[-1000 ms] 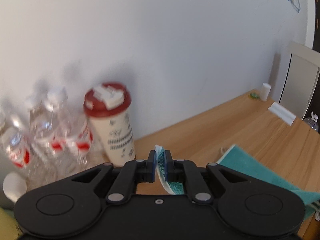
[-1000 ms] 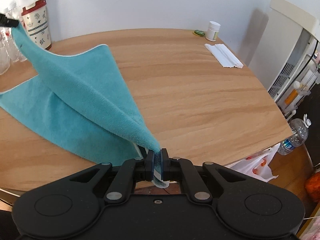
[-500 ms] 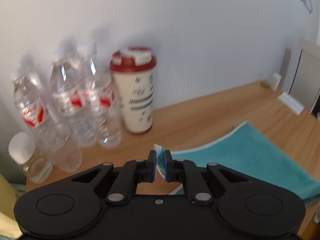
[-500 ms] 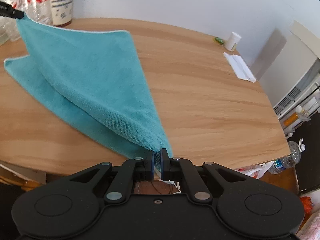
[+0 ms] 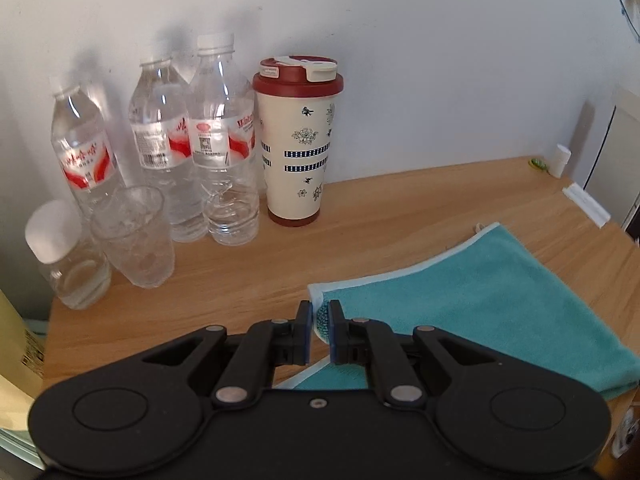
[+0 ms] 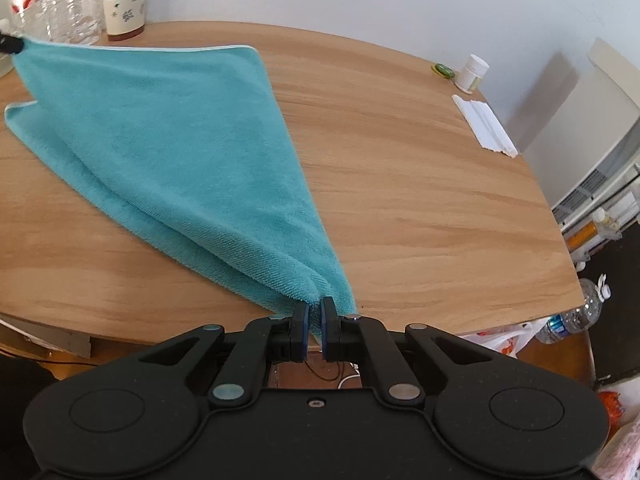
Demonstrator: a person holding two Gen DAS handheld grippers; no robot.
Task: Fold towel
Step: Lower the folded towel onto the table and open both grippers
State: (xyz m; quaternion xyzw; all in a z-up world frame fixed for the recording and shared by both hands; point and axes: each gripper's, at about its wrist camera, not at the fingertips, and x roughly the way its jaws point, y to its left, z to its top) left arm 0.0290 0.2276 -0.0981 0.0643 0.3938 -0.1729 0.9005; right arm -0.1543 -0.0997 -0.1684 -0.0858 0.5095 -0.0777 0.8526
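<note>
Your left gripper has its pads slightly apart with a teal towel corner sitting between them; can't tell if they actually clamp it. Your right gripper pinches the opposite towel corner, pads nearly together on the cloth, right at the near table edge. Towel is doubled over on the wooden table, upper layer stretched between your two tools, white-trimmed edge running ahead-right of the left tool, lower layer's edge peeking out on the left side in the right wrist view. Ahead-left of the left tool: three water bottles, a clear plastic cup, a small jar with white lid, and a red-lidded patterned tumbler, all against the wall, near the towel corner. Bare wood ahead of the left tool up to the tumbler. Right of the right tool the tabletop is open; far ahead-right sit a white strip and a small white bottle near the table's far edge.
</note>
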